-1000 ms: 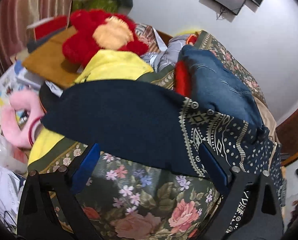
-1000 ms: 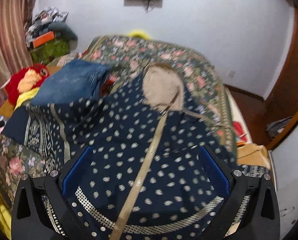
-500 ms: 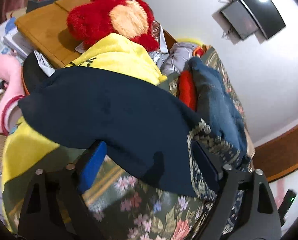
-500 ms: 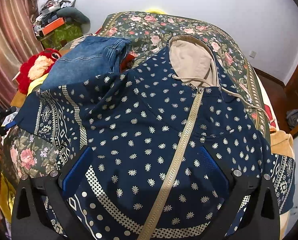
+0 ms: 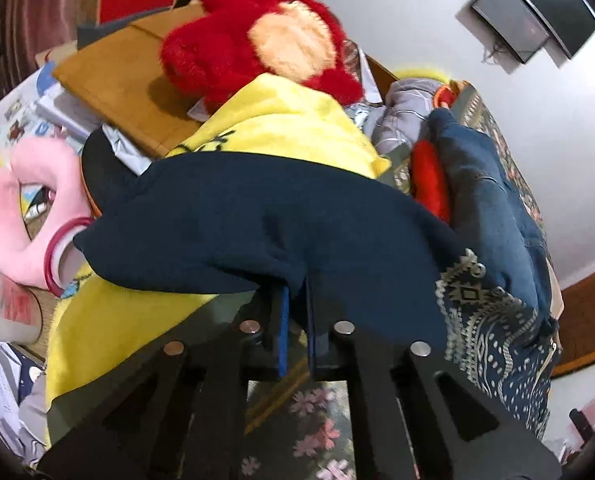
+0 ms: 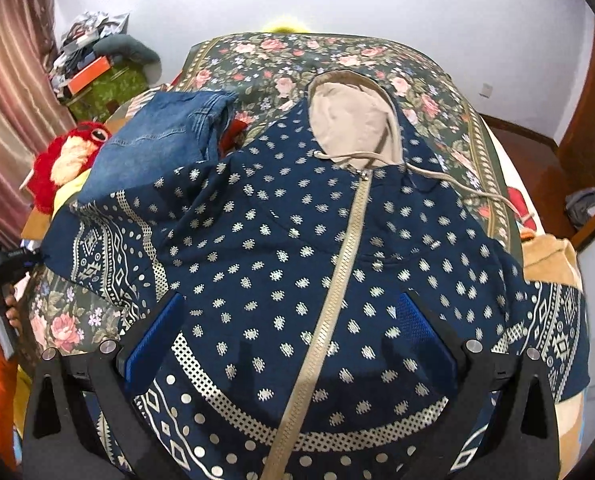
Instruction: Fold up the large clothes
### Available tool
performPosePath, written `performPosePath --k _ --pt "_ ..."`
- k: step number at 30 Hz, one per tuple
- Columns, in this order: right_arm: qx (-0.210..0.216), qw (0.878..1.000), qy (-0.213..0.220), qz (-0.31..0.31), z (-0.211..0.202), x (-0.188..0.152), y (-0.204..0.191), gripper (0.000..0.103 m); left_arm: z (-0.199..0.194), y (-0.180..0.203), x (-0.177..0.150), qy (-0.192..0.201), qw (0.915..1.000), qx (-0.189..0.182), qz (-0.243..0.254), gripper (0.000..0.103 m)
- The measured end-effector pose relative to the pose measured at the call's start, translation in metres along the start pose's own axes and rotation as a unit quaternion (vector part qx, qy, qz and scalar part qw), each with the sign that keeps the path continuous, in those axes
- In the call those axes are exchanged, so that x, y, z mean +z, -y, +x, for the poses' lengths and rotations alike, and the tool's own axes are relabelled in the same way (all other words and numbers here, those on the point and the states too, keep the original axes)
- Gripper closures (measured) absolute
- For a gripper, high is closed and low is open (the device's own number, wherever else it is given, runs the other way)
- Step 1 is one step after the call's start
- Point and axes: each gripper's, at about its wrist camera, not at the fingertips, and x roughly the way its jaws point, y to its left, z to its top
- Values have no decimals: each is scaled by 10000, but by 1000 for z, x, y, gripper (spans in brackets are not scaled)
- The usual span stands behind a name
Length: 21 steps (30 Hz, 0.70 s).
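Observation:
A navy patterned zip hoodie (image 6: 297,248) with a beige hood lies front up on the floral bedspread (image 6: 337,56). Its left sleeve with a plain navy cuff (image 5: 237,216) stretches off the bed's left side. My left gripper (image 5: 295,300) is shut on the lower edge of that cuff. My right gripper (image 6: 293,336) is open, hovering over the hoodie's lower front with a blue pad either side of the zip. The left gripper also shows in the right wrist view (image 6: 1,264), at the sleeve's end.
Folded blue jeans (image 6: 157,140) lie on the bed left of the hoodie. A red plush toy (image 5: 257,40), a yellow cloth (image 5: 297,128), a pink cushion (image 5: 29,208) and a wooden board (image 5: 129,80) crowd the left side. A tan garment (image 6: 553,260) lies at the right bed edge.
My left gripper has closed from open onto the sleeve cuff. My right gripper has stayed open and the hoodie has shifted slightly in its view.

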Motion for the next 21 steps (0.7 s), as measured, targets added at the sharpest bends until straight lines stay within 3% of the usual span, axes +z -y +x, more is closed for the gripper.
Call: performPosePath --k 4,10,15,21 --pt "-8 9999 74 123 -14 -2 8 0 -25 23 6 247 9992 18 329 101" --pt "-36 9993 272 258 -37 -6 20 0 -82 78 14 751 9919 -516 889 102" --pt "-10 9985 420 360 -51 -9 31 0 -130 152 8 1206 9744 -879 1681 102" --pt "-51 9979 557 335 -61 -11 45 0 -167 250 -15 1479 9432 -1641 2480 102"
